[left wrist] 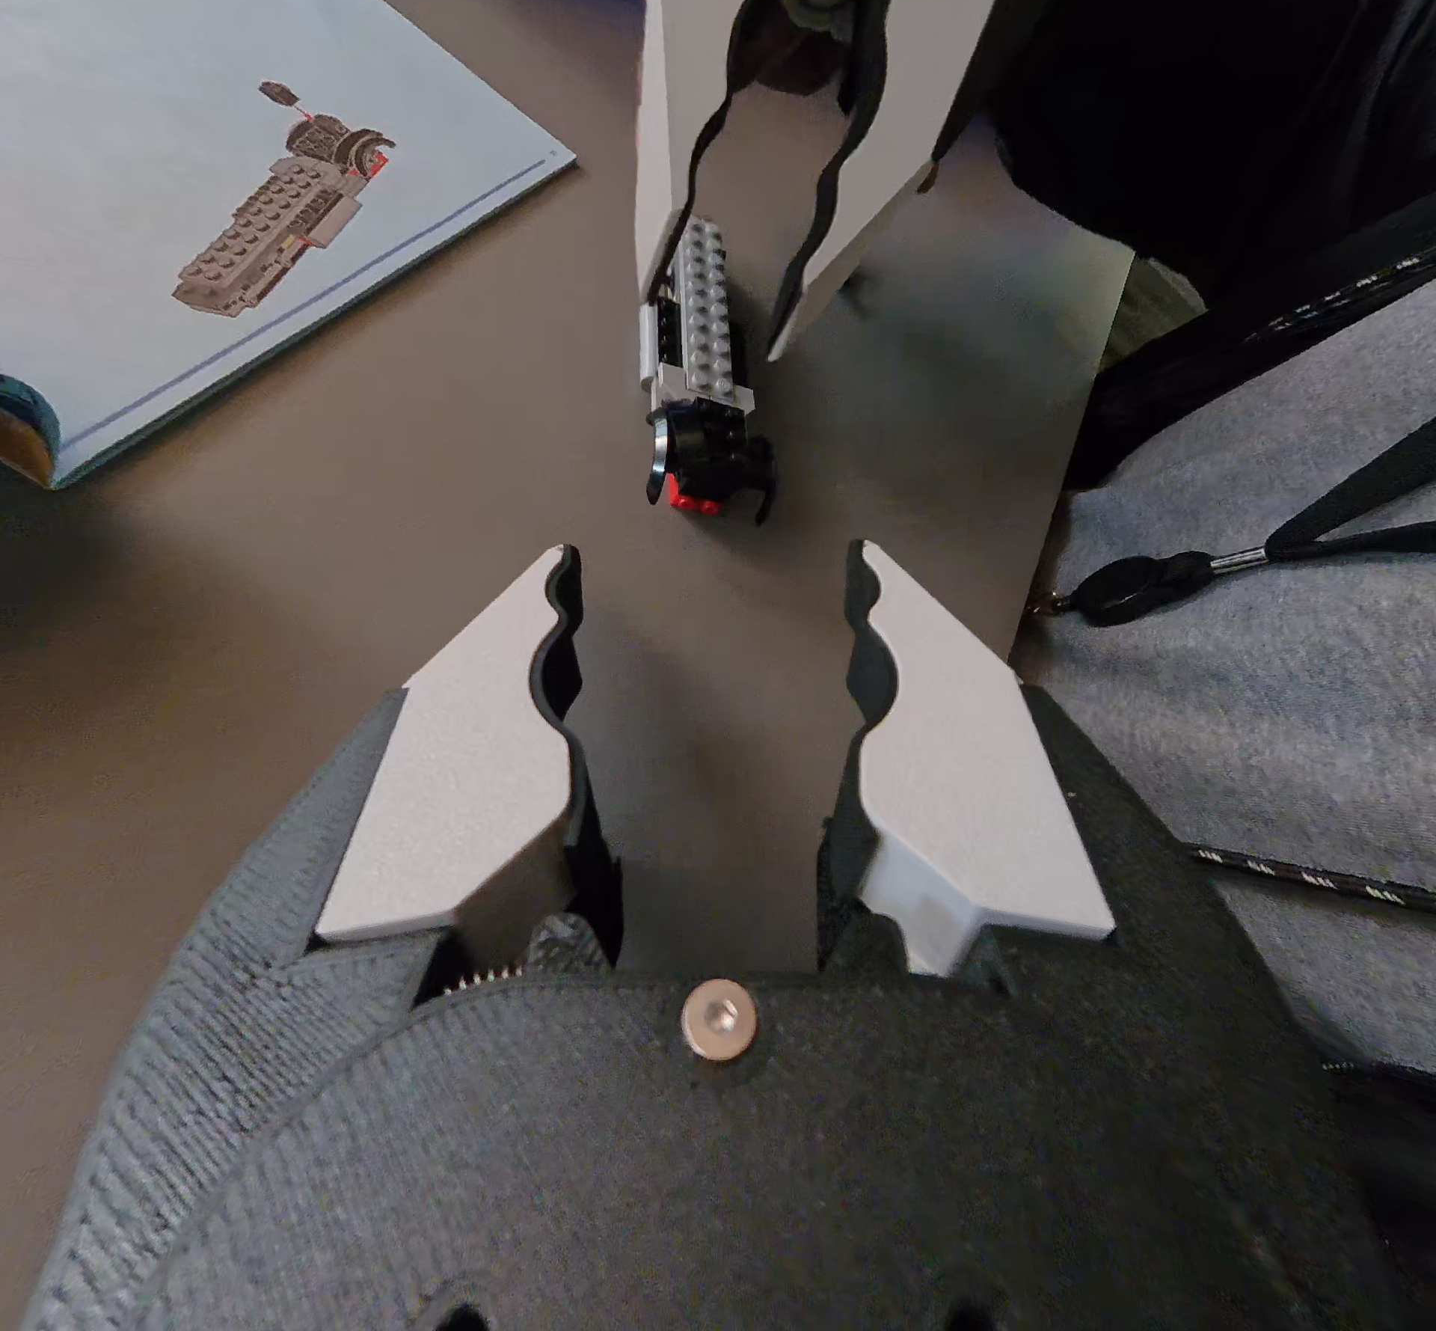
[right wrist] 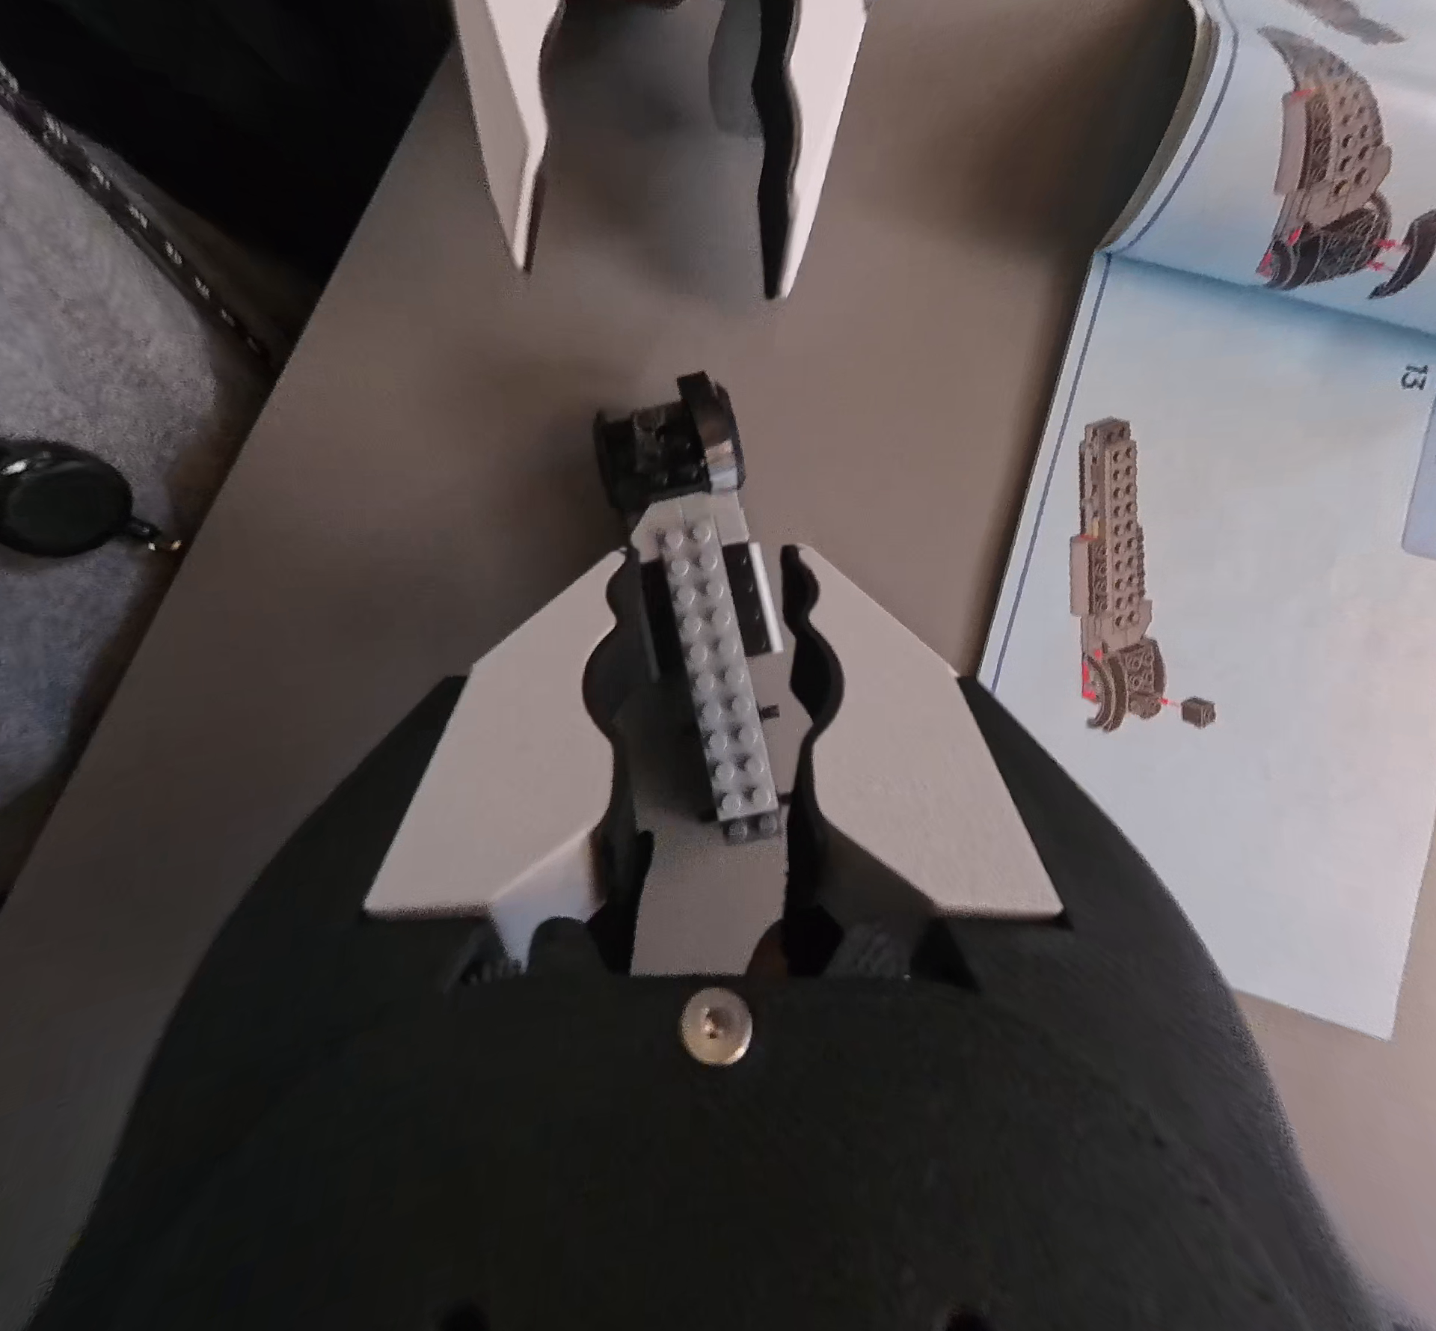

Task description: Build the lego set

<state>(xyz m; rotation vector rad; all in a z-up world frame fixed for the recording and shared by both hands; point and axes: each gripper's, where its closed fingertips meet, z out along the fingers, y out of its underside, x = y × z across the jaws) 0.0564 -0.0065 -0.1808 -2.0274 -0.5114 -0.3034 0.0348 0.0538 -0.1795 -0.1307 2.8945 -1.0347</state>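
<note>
The part-built lego model [left wrist: 703,353] lies on the brown table [left wrist: 388,594]. It has a long grey studded plate, black parts and a small red piece at the end nearer my left gripper. My left gripper [left wrist: 712,555] is open and empty, just short of that black and red end. My right gripper [right wrist: 707,555] is open and straddles the grey plate [right wrist: 719,672], with its jaws close on both sides. In the left wrist view the right gripper [left wrist: 715,322] comes in from the far side; one finger touches the model, the other stands off. The left gripper also shows across the model in the right wrist view [right wrist: 653,275].
An open instruction booklet [left wrist: 233,166] lies on the table beside the model; it also shows in the right wrist view [right wrist: 1165,594]. The table edge [left wrist: 1064,516] runs close to the model. Beyond it is grey fabric with a black lanyard clip [left wrist: 1127,586]. Left tips to right tips: about 7 cm.
</note>
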